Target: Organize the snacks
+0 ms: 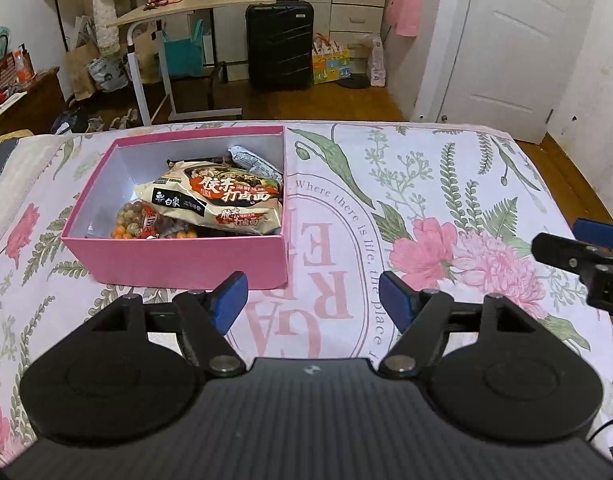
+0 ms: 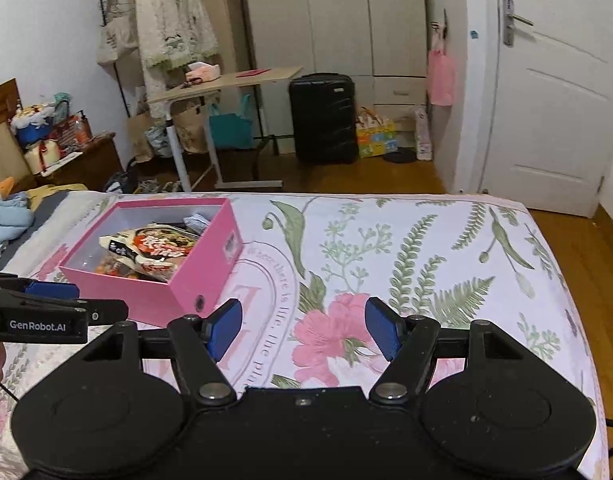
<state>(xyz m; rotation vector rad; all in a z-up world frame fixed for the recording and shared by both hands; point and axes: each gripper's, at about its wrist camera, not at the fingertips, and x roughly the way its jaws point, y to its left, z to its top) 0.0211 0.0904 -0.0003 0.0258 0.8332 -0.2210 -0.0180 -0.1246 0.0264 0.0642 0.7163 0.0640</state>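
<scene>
the bed (image 1: 446, 168), under a flowered cover, serves as the work surface. the pink box (image 1: 178, 260) sits on its left part and holds the snacks, so they stay gathered in one place. a noodle packet (image 1: 214, 200) lies on top of a bag of round snacks (image 1: 134, 224). the left gripper (image 1: 312, 300) and right gripper (image 2: 302, 328) hover near the box, fingers apart and holding nothing. judged: sorting looks nearly done.
</scene>
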